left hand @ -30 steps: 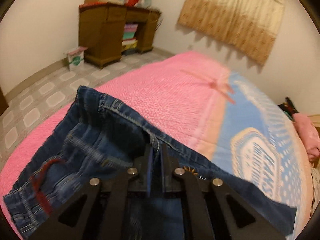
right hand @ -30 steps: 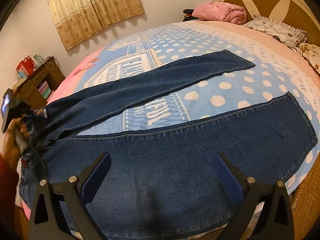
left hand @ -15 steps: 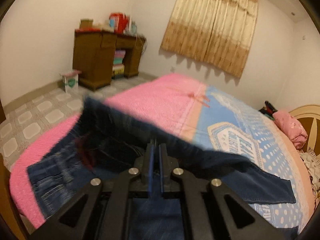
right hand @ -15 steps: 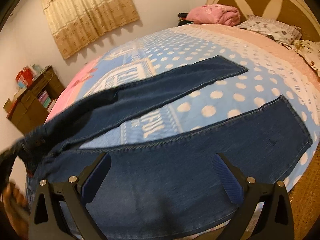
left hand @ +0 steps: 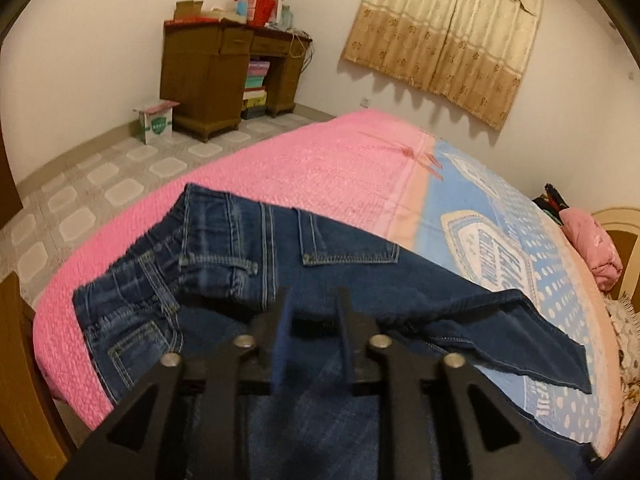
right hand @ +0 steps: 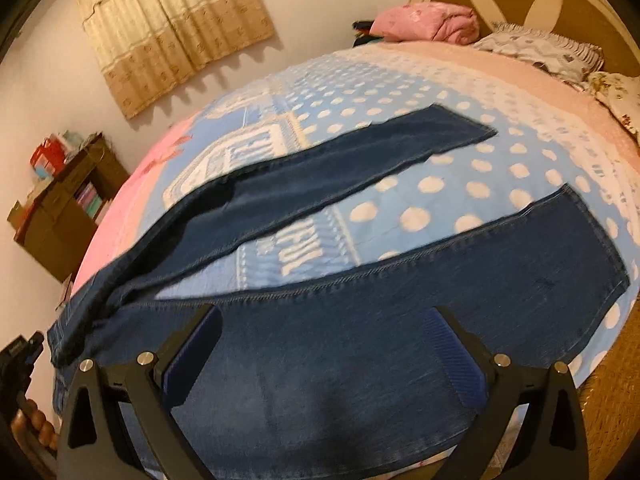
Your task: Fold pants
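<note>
Left gripper (left hand: pixel 314 304) just opening, nothing between, above jeans (left hand: pixel 248 264) waistband. Right gripper (right hand: pixel 326 344) spread wide over near leg.

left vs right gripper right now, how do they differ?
The left gripper has a narrow gap and its jaws have just been opening, with no denim between them; the right gripper is spread wide. The left sits over the folded waist end of the jeans, the right over a flat leg. Both have blue pads and grip nothing.

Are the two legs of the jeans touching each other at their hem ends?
Apart. The right wrist view shows spotted blue bedspread between the far leg and near leg hems.
</note>
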Motion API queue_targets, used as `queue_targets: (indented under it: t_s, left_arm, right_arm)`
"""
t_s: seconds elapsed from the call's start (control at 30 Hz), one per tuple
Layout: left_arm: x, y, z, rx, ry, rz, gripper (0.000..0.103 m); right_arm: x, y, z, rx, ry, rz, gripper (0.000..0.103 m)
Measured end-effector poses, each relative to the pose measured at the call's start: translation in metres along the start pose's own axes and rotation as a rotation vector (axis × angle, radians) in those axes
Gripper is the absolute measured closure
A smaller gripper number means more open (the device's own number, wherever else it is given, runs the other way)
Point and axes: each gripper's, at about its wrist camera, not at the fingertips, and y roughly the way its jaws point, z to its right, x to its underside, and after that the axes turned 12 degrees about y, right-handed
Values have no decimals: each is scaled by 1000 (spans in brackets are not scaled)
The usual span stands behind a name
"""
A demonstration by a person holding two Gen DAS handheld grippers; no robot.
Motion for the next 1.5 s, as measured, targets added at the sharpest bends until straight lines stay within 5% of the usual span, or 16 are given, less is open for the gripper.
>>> queue_targets:
  t_s: [0.07, 0.13, 0.2, 0.37, 0.6, 0.67, 0.77, 1.13, 1.5]
  left_arm:
    - [6, -2, -6, 7, -26, 4, 58]
    - [14, -1, -13, 40, -81, -15, 32]
    - [21, 1, -19, 80, -159, -22, 20]
    - [22, 28, -15, 107, -273, -74, 19]
    - [15, 80, -23, 55, -471, -133, 33]
    - [16, 94, -27, 68, -521, -137, 49]
    - [15, 99, -30, 147, -541, -121, 94]
    - [-17, 13, -24, 382, -420, 49, 98]
    - [-9, -9, -40, 406, -356, 34, 98]
  right_arm:
    - [5, 5, -2, -16, 6, -25, 1]
    - [11, 8, -6, -22, -11, -38, 1]
    - [16, 10, -10, -21, -32, -44, 1]
    - [20, 14, -11, -30, -21, -66, 1]
    - [18, 13, -3, -13, -6, -61, 1]
    - [17, 13, -1, -10, 1, -62, 1]
    - [18, 13, 1, -1, -3, -60, 1]
    - [-28, -2, 34, 34, 99, 45, 1]
    - [-156, 31, 82, 21, 251, 117, 3]
